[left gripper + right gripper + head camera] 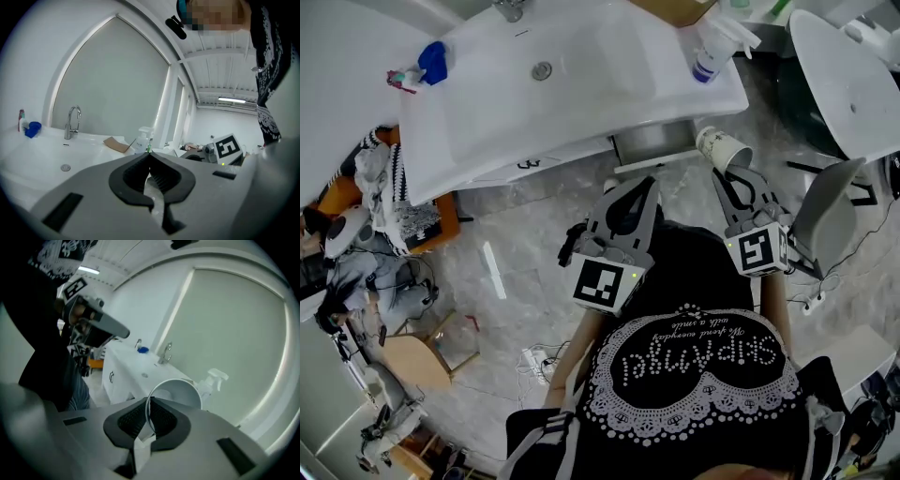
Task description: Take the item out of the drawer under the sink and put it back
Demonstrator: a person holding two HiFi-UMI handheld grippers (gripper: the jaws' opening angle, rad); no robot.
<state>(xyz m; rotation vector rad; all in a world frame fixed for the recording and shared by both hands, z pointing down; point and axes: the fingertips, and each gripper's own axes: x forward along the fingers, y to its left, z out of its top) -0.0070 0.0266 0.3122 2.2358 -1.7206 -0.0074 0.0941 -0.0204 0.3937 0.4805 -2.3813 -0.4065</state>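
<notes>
Head view, left to right, all places referred to the sink (487, 103).

A blue object (433, 62) lies on the sink's left end. The faucet (508, 9) stands at the back rim, with the drain (542, 69) in the basin in front of it.

The left gripper (630, 187) is in front of the sink's front edge, near its right half and well below the rim. In the left gripper view its jaws meet tip to tip with nothing between them (149, 158).

The drawer (654, 141) projects from under the sink's right front edge, pulled out, its grey inside showing.

A spray bottle (712, 52) stands on the sink's right end.

The paper cup (722, 148), the task's item, is out of the drawer. It is held in the air, tilted, just right of the drawer and below the sink's right front corner.

The right gripper (733, 176) is just in front of the cup. In the right gripper view its jaws are closed on the wall of the cup at the rim (151, 416), and the open mouth of the cup (180, 392) faces the camera.
</notes>
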